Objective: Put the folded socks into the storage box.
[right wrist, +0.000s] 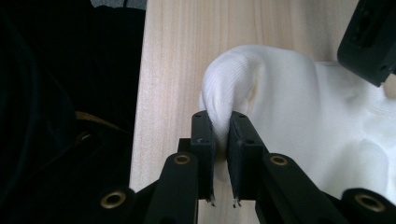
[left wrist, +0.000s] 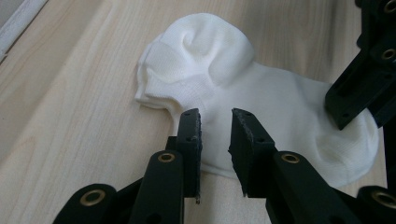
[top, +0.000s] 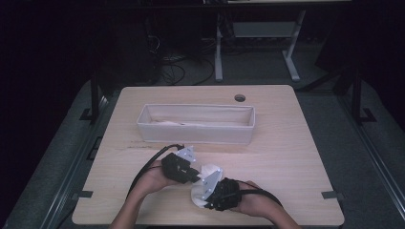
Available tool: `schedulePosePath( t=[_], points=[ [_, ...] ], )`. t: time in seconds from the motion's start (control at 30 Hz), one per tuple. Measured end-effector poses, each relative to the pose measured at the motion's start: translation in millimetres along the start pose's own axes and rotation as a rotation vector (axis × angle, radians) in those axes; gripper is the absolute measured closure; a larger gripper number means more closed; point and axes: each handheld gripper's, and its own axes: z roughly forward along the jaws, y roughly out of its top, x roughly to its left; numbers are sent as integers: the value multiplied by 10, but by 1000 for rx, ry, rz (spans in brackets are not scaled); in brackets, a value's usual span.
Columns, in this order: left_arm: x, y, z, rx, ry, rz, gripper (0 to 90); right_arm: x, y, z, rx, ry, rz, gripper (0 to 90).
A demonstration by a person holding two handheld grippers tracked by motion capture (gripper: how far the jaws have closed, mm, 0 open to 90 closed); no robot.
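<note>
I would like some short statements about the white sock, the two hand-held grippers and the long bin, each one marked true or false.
1. The right hand-held gripper pinches a fold of the white sock. True.
2. The sock lies inside the long white bin. False: it lies on the wooden table, nearer to the person than the bin.
3. The left hand-held gripper has its jaws over the sock with a gap between them. True.
4. The sock is black. False: it is white.
5. The bin stands at the near edge of the table. False: it stands farther back, beyond both grippers.
</note>
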Motion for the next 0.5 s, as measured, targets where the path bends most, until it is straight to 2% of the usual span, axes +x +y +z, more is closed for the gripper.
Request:
schedulePosePath(
  t=[0.33, 0.5],
  points=[
    [-13, 20, 28, 3, -5, 5, 738, -15, 0, -106, -21, -2, 14, 813],
    [-12, 34, 24, 4, -3, 5, 738, -11, 16, -145, -25, -5, 3, 814]
  ],
)
